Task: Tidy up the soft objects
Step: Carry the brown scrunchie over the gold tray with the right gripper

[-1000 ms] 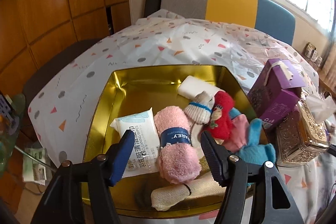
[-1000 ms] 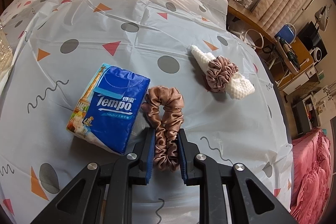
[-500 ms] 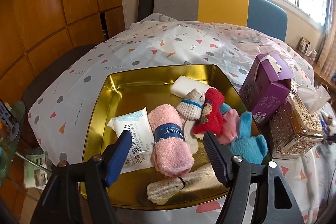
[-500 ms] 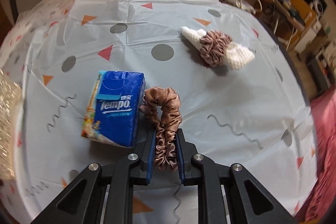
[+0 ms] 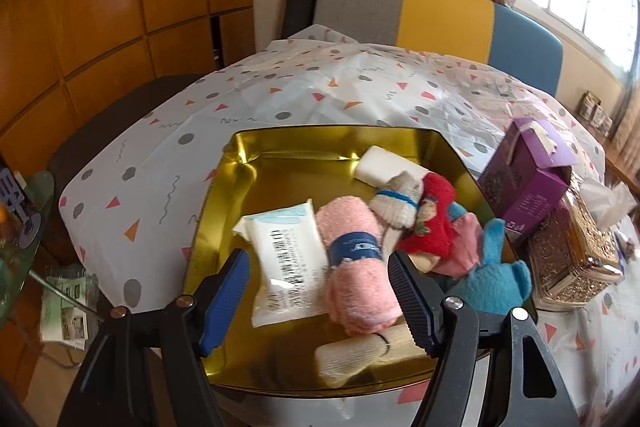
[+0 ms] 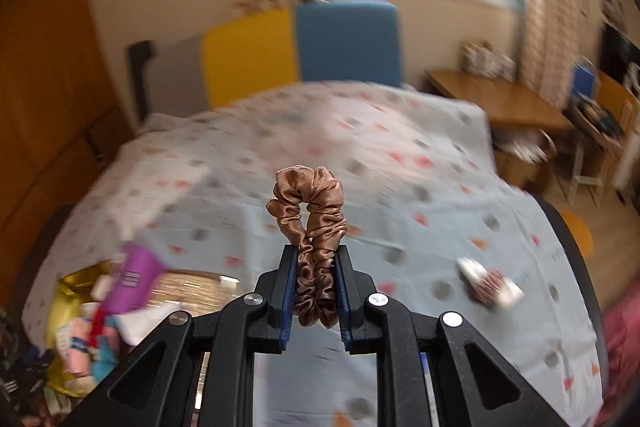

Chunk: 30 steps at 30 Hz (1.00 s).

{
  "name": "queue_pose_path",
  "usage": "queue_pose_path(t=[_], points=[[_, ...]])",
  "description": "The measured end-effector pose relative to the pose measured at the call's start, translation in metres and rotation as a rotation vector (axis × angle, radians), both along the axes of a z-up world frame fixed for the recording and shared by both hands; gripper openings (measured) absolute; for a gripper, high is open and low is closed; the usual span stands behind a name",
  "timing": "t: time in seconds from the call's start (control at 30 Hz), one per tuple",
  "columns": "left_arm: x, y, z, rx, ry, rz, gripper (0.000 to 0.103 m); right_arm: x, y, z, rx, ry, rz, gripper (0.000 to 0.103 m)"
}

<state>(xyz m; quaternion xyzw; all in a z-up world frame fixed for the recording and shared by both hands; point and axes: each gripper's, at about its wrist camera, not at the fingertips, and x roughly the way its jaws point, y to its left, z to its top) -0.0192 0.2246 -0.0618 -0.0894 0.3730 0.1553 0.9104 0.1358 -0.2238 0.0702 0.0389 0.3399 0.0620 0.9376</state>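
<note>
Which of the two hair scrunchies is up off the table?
The shiny brown satin scrunchie, pinched in the right tool. The darker ruffled scrunchie lies on the tablecloth, around something white.

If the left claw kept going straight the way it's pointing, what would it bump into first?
Most likely the pink rolled towel in the gold tray. The open left claw points down at it, with the wipes pack just beside. Depth is hard to judge here, so that is a best guess.
</note>
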Motion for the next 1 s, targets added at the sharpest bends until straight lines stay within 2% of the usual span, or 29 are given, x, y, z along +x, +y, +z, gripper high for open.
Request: queue_pose_path(t=[0.1, 0.2, 0.33, 0.43, 0.53, 0.67, 0.87, 1.0], points=[[-0.005, 0.010, -0.001, 0.001, -0.003, 0.027, 0.072, -0.005, 0.069, 0.023, -0.017, -0.055, 0.175, 0.017], [-0.010, 0.021, -0.002, -0.001, -0.002, 0.055, 0.072, -0.017, 0.142, 0.029, -0.018, -0.067, 0.365, 0.017], [-0.016, 0.033, -0.004, -0.010, 0.001, 0.097, 0.072, -0.026, 0.237, 0.000, -0.008, 0.014, 0.596, 0.017], [-0.021, 0.038, -0.003, -0.010, -0.005, 0.108, 0.072, -0.027, 0.292, -0.038, -0.029, 0.105, 0.676, 0.017], [-0.026, 0.043, -0.003, -0.006, -0.011, 0.115, 0.072, -0.017, 0.339, -0.078, -0.055, 0.199, 0.721, 0.017], [-0.030, 0.048, -0.002, -0.013, -0.015, 0.129, 0.072, 0.002, 0.377, -0.116, -0.115, 0.252, 0.707, 0.019], [-0.032, 0.051, -0.006, -0.026, -0.008, 0.131, 0.072, 0.024, 0.396, -0.159, -0.171, 0.328, 0.681, 0.028], [-0.031, 0.051, -0.007, -0.027, -0.008, 0.130, 0.072, 0.025, 0.395, -0.160, -0.137, 0.337, 0.668, 0.039]])
